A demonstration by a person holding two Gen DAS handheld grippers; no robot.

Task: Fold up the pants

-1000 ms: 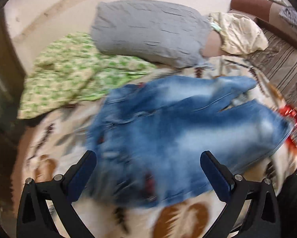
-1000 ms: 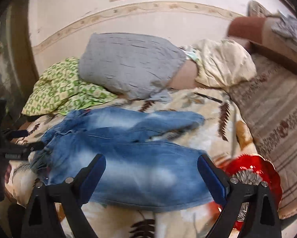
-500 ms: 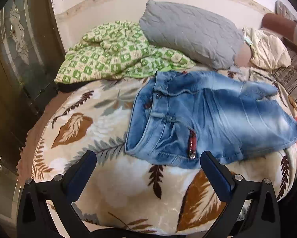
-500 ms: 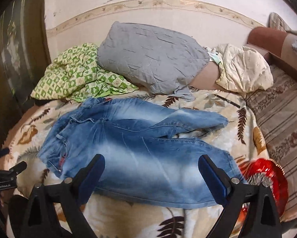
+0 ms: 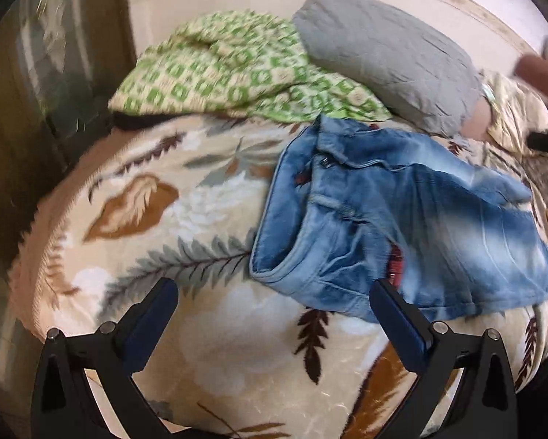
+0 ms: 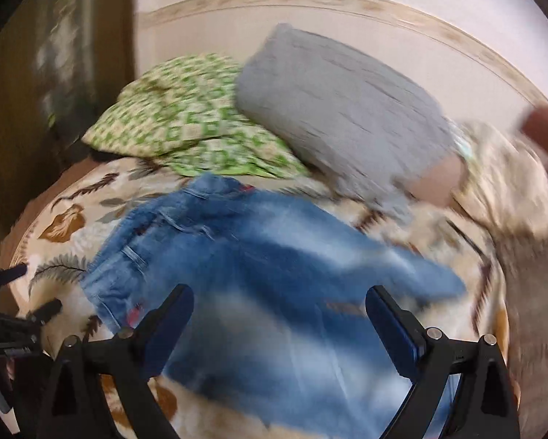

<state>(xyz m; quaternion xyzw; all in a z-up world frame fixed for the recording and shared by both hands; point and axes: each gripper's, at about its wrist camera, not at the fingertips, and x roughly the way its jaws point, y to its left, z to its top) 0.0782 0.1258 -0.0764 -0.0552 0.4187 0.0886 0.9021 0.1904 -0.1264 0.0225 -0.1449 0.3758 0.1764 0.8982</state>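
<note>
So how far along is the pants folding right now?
Barely started. Done: the jeans lie spread on the leaf-print blanket, legs apart, no fold visible. In hand: nothing; the left gripper and right gripper are both open and empty. Left: every fold.

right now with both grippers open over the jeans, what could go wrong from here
1. The jeans lie rumpled, one leg crossing the other; folding now could trap creases.
2. Their waistband touches the green checked cloth, so a grab there might catch it too.
3. The left gripper hovers mostly over the leaf-print blanket and could pinch that instead.
</note>
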